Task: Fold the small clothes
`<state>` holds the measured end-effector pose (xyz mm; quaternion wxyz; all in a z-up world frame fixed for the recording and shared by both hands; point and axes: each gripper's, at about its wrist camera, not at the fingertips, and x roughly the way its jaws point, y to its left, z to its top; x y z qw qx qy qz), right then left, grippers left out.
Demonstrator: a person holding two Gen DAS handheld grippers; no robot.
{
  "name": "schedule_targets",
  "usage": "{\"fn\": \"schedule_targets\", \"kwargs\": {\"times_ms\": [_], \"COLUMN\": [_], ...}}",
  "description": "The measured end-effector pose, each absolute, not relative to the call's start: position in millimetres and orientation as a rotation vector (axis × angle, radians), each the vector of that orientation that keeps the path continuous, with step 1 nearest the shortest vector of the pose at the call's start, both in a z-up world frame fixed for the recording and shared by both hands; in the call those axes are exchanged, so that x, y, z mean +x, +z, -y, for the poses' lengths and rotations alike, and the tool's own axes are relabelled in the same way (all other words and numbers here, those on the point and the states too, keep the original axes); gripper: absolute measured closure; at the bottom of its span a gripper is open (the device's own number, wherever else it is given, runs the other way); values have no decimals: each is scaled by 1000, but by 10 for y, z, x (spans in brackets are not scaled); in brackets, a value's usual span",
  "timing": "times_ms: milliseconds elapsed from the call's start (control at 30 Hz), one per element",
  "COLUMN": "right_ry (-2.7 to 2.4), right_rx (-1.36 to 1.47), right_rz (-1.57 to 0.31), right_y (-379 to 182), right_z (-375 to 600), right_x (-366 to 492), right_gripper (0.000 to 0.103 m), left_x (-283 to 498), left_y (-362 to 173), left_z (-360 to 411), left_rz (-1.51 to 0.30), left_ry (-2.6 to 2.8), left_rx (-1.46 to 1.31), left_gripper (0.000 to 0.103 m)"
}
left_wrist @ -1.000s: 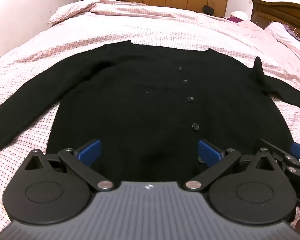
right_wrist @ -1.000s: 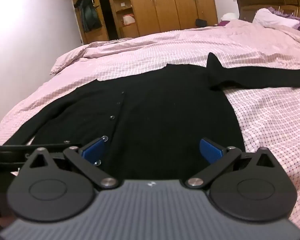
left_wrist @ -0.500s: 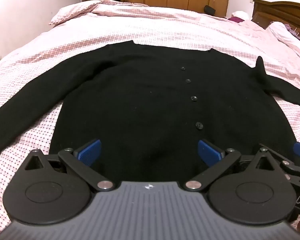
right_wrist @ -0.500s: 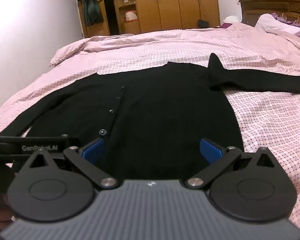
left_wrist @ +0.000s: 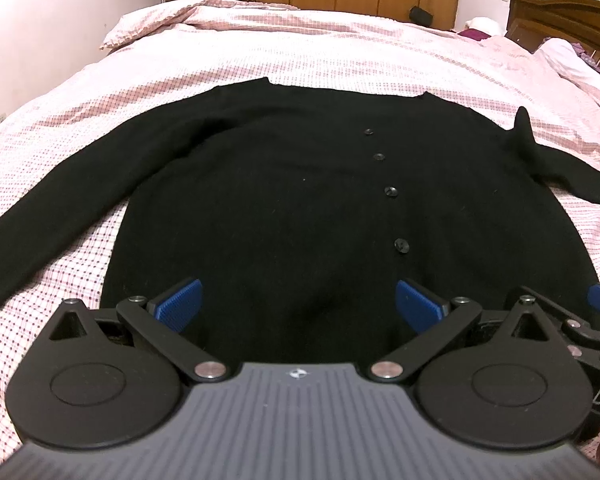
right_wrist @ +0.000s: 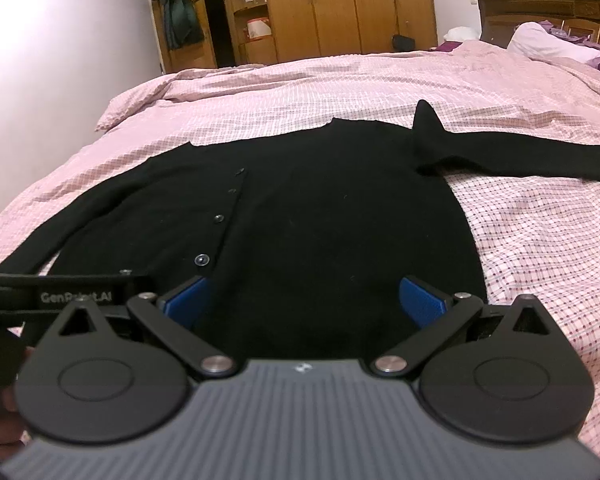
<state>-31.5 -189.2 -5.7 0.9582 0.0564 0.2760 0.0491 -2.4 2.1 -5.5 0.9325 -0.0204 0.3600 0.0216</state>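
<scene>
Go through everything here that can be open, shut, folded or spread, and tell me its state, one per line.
Black cardigan: unfolded, spread flat on the bed, buttoned, both sleeves stretched out.
Left gripper: open, holding nothing.
Right gripper: open, holding nothing.
Wardrobe doors: shut.

This is a bedroom in a home. A wide bed [right_wrist: 340,80] covered with a pink checked quilt [left_wrist: 260,48] fills most of the view, with a carved dark wooden headboard [right_wrist: 548,4] and a pillow [right_wrist: 548,42] at one side. Tall wooden wardrobes [right_wrist: 352,4] line the far wall (a jacket [right_wrist: 180,16] hangs beside them), next to open shelves [right_wrist: 252,20].
</scene>
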Motion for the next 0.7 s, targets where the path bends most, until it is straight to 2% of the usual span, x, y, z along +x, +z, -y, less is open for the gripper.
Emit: {"fn": "schedule_targets", "kwargs": {"times_ms": [700], "right_ry": [99], "right_rx": [115], "right_rz": [-564], "right_y": [-99], "right_z": [1920], "right_x": [-293], "right_gripper": [0], "left_x": [-17], "left_y": [-61], "left_z": [-26], "left_rz": [-746], "left_ry": [56], "left_rx": [-45], "left_gripper": [0]}}
